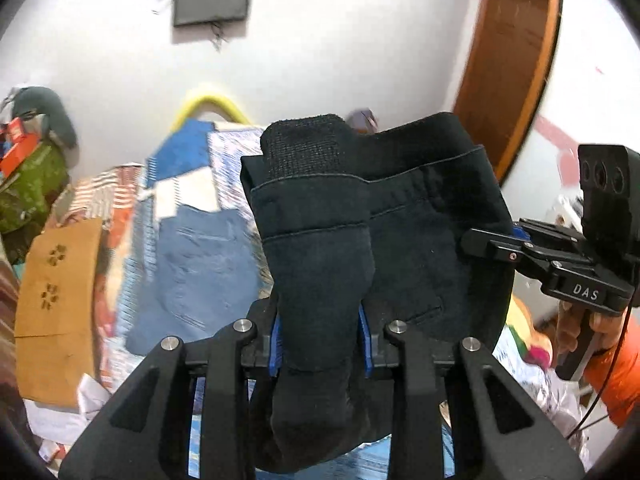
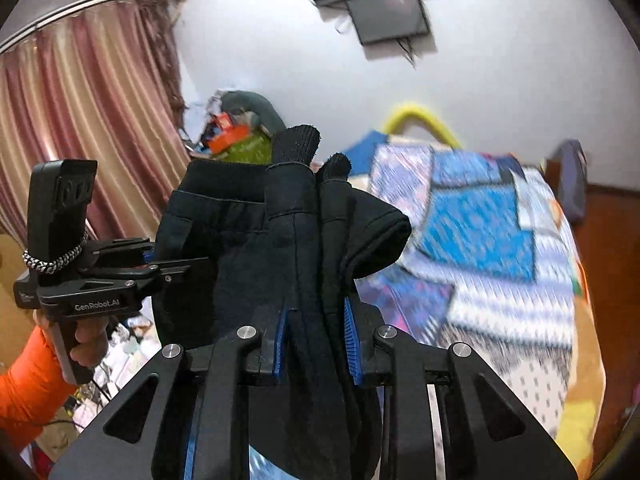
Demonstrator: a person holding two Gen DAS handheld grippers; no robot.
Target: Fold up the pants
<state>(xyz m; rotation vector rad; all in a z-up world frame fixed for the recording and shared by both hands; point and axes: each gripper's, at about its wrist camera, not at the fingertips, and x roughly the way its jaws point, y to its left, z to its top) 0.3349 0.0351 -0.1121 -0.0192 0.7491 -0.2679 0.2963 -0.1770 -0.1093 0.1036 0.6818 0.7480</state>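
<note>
Black pants (image 1: 416, 240) hang in the air between both grippers, folded over with the waistband and ribbed cuffs at the top. My left gripper (image 1: 322, 336) is shut on a bunched part of the pants. My right gripper (image 2: 316, 336) is shut on another bunched part of the pants (image 2: 240, 260). The right gripper also shows in the left wrist view (image 1: 486, 246), clamped on the fabric's right edge. The left gripper shows in the right wrist view (image 2: 178, 268) on the fabric's left edge.
A bed with a blue and white patterned cover (image 2: 480, 240) lies below and behind the pants. A cardboard box (image 1: 60, 304) and a clothes pile (image 1: 32, 176) are at the left. A wooden door frame (image 1: 516, 60) and pink curtains (image 2: 80, 120) stand at the sides.
</note>
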